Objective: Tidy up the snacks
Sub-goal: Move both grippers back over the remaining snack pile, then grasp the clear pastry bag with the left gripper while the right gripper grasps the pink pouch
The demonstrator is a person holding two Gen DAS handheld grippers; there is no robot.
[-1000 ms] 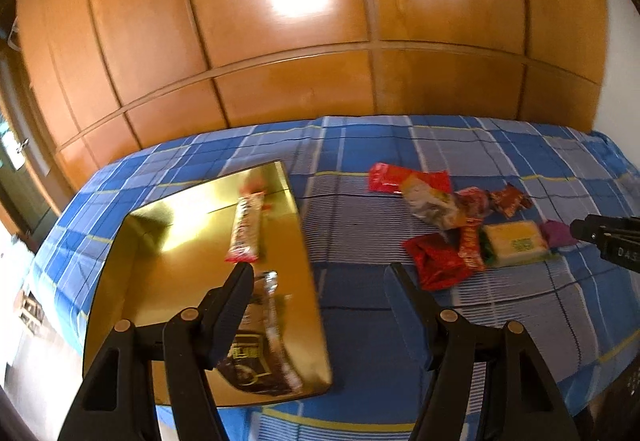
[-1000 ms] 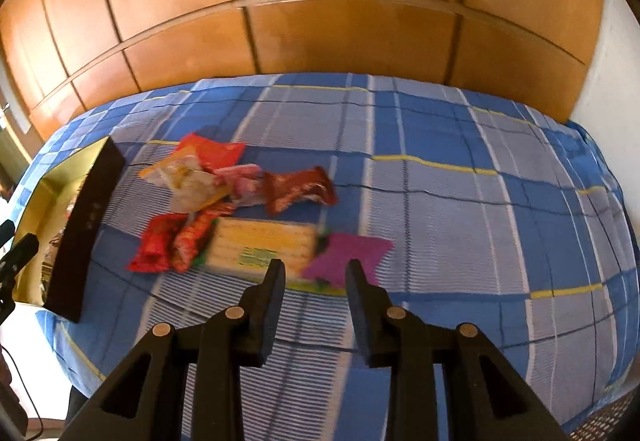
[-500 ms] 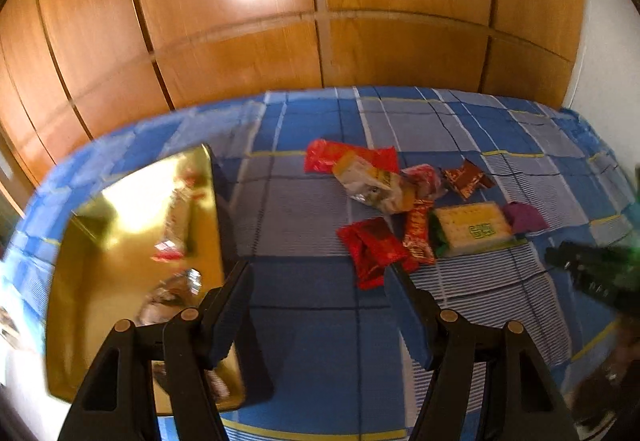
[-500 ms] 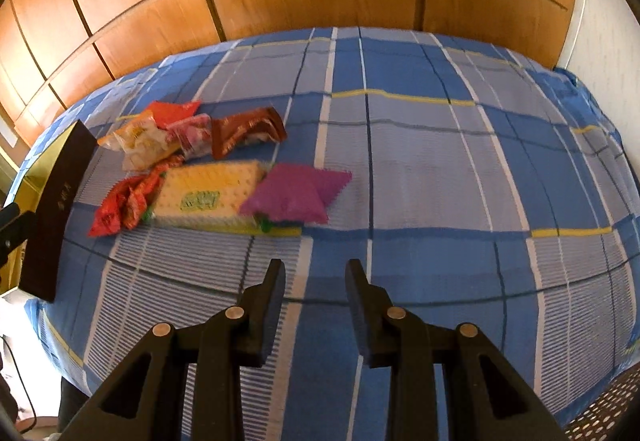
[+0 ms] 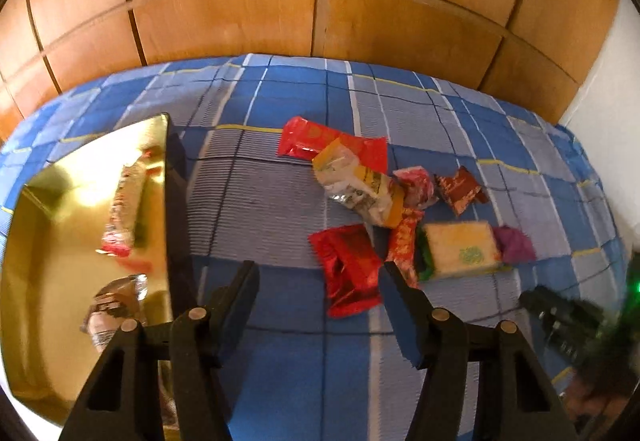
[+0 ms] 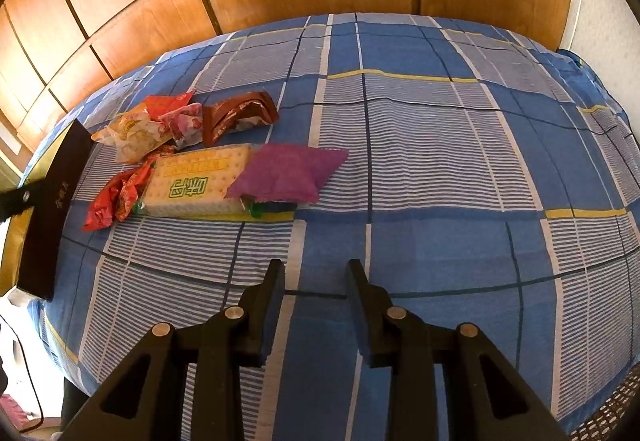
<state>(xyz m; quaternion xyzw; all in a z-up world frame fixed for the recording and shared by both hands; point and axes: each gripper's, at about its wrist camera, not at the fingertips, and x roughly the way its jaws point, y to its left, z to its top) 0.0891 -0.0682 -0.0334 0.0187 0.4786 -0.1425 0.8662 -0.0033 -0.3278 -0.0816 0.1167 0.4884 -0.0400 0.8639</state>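
Snacks lie in a loose pile on the blue plaid bedcover (image 6: 420,145): a red foil packet (image 5: 350,269) nearest the left gripper (image 5: 320,273), a cracker pack (image 5: 460,249) at its three o'clock with a purple pouch (image 6: 286,173) touching the far end, and a pale crinkled bag (image 5: 360,193) at twelve o'clock with more red and brown wrappers around it. A gold tray (image 5: 52,281) sits at nine o'clock, already holding a long red-ended bar (image 5: 124,209) and a dark wrapper (image 5: 116,305). The left gripper's jaws are closing but grip nothing; the red foil packet shows between them, lying on the cover beyond the tips. The right gripper (image 6: 316,273) is narrowly parted and empty, over bare cloth at about five o'clock of the pile. The step in hand looks like taking the red foil packet. To do it well, straddle only that packet, clear of the neighbouring red wrapper (image 5: 402,245), pinch across its short width, and avoid snagging the cloth.
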